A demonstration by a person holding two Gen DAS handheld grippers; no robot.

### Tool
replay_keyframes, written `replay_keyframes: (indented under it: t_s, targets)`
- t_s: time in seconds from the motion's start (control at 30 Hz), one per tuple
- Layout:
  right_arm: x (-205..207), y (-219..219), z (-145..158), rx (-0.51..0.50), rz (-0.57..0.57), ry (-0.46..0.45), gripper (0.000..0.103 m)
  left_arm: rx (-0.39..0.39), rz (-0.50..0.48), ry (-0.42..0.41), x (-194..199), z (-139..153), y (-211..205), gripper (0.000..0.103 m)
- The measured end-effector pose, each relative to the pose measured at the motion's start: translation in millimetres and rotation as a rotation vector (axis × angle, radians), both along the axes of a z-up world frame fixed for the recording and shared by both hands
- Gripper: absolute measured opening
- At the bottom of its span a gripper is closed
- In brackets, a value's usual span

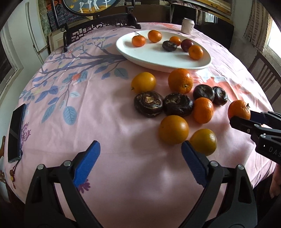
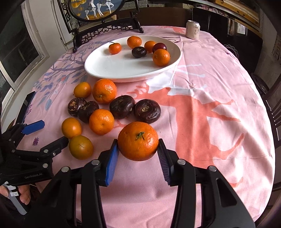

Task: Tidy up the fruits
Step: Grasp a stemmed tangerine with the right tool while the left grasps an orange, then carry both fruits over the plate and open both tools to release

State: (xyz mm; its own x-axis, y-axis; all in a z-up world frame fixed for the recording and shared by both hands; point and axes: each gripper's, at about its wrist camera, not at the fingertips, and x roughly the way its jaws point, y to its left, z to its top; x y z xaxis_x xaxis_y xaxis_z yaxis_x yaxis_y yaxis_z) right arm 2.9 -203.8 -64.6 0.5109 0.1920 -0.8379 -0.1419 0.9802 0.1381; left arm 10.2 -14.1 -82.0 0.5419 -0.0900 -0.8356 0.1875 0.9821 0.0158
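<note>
A large tangerine point(image 2: 137, 141) with a green stem sits between the pads of my right gripper point(image 2: 137, 146), and both pads touch its sides. The left wrist view shows this tangerine point(image 1: 238, 109) at the right, in the right gripper point(image 1: 243, 117). My left gripper point(image 1: 140, 149) is open over bare cloth, and a yellowish orange point(image 1: 203, 142) lies just beyond its right finger. Several oranges and dark brown fruits point(image 1: 178, 104) lie loose mid-table. A white plate point(image 1: 163, 61) behind them holds several small tangerines and dark fruits.
A pink printed cloth point(image 2: 210, 87) covers the round table. A dark phone point(image 1: 16, 133) lies at the left edge. A drink can point(image 2: 193, 29) and a round framed picture on a stand point(image 2: 98, 10) are at the back. A hand point(image 2: 22, 193) holds the left gripper.
</note>
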Motion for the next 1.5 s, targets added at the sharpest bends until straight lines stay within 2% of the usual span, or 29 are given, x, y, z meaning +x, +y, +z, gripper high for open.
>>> replay_keyframes:
  t_s: [0.03, 0.07, 0.13, 0.17, 0.3, 0.47, 0.73, 0.97, 1.07, 1.2, 1.33, 1.43, 1.5]
  targets:
    - [-1, -3, 0, 0.007, -0.003, 0.001, 0.045, -0.003, -0.016, 0.011, 0, -2, -5, 0.086]
    - [-2, -5, 1, 0.013, -0.006, 0.002, 0.045, -0.007, -0.028, 0.027, 2, -6, -10, 0.072]
    - [-4, -9, 1, 0.02, -0.011, 0.001, 0.045, -0.007, -0.027, 0.013, 5, -8, -18, 0.064]
    - [-4, -10, 1, 0.023, -0.012, 0.0, 0.045, -0.013, -0.035, 0.01, 8, -8, -21, 0.053]
    - [-5, -13, 1, 0.034, -0.017, 0.001, 0.045, -0.021, -0.038, -0.001, 17, -7, -31, 0.037]
    - [-6, -12, 6, 0.039, -0.013, -0.01, 0.045, -0.072, -0.037, 0.013, 15, -1, -26, 0.036]
    - [-5, 3, 14, 0.037, 0.019, -0.028, 0.045, -0.105, -0.009, -0.024, 8, 18, -8, 0.036]
    - [3, 9, 16, 0.036, 0.028, -0.022, 0.045, -0.112, -0.004, -0.032, 13, 28, -3, 0.036]
    - [11, 13, 20, 0.034, 0.033, -0.026, 0.045, -0.105, 0.002, -0.05, 24, 41, -1, 0.036]
    - [38, 19, 38, 0.02, 0.057, -0.067, 0.045, -0.115, -0.002, -0.077, 63, 70, 4, 0.036]
    - [93, 31, 54, 0.0, 0.092, -0.084, 0.045, -0.102, 0.022, -0.081, 135, 94, 2, 0.036]
    - [143, 42, 58, 0.035, 0.132, -0.087, 0.045, -0.079, 0.058, -0.08, 186, 95, -3, 0.036]
    - [174, 48, 55, 0.026, 0.145, -0.082, 0.045, -0.084, 0.075, -0.046, 212, 87, -3, 0.036]
